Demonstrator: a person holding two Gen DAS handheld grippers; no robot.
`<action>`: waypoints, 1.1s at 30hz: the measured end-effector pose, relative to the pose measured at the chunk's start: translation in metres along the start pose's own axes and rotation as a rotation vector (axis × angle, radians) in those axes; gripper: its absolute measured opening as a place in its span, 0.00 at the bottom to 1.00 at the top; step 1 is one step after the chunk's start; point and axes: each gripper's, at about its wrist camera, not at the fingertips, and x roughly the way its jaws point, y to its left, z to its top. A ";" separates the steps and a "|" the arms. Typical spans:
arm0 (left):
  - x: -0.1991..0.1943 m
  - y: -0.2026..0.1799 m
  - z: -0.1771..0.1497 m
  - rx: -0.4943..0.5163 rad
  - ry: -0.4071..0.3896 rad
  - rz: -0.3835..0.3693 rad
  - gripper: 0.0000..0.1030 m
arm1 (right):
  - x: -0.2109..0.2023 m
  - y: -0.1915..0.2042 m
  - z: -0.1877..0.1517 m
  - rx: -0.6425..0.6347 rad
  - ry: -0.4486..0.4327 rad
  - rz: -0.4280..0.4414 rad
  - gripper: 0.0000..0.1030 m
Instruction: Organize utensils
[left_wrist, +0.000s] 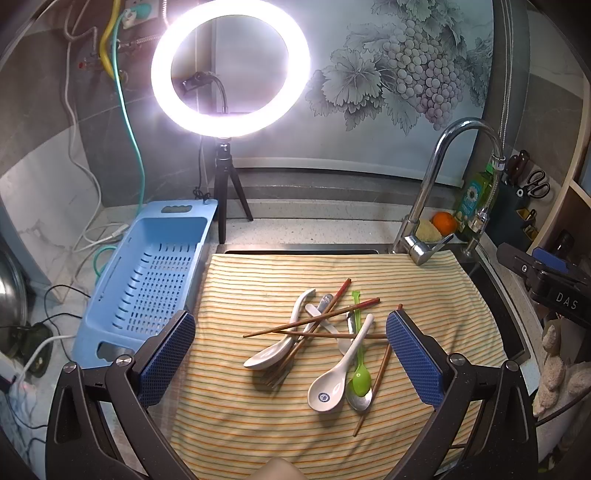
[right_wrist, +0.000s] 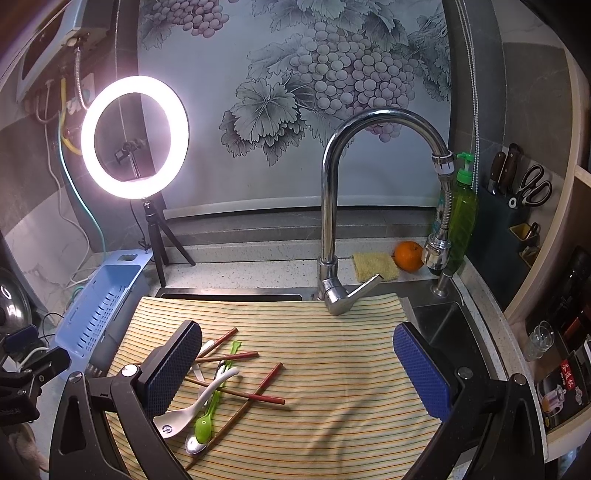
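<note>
**Utensil pile dead ahead of the left gripper, nothing picked up yet**

So both grippers are hovering over the striped cloth (left_wrist: 258, 406) that's laid across the sink, and both have their jaws spread wide with nothing between the pads. Nothing sorted so far, I'd say this is the very start.

The pile sits mid-cloth: wooden chopsticks (left_wrist: 314, 321) crisscrossed over two white ceramic spoons (left_wrist: 341, 369), a green plastic spoon (left_wrist: 360, 373) and a metal spoon (left_wrist: 360, 400) tucked under it. The blue basket (left_wrist: 147, 280) is off to the left on the worktop, empty from what I can see.

The key bit: from the left gripper (left_wrist: 291, 360) the pile lies straight ahead, framed between its pads. From the right gripper (right_wrist: 295, 373) the same pile is off to the left, partly behind its left pad. So the left one is better placed, and nearer the basket too.

The near spoons run roughly along the view, handles pointing away, so closing across a handle looks workable. The chopsticks lie more crosswise and tangled, probably fiddlier.
</note>
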 end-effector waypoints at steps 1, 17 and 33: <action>0.001 0.000 0.000 0.000 0.001 0.000 1.00 | 0.001 -0.001 0.000 0.001 0.002 0.000 1.00; 0.009 0.004 -0.011 -0.017 0.035 -0.010 1.00 | 0.018 -0.004 -0.007 -0.001 0.054 0.018 1.00; 0.025 0.007 -0.038 0.016 0.095 -0.054 0.99 | 0.054 -0.020 -0.019 0.086 0.207 0.202 0.99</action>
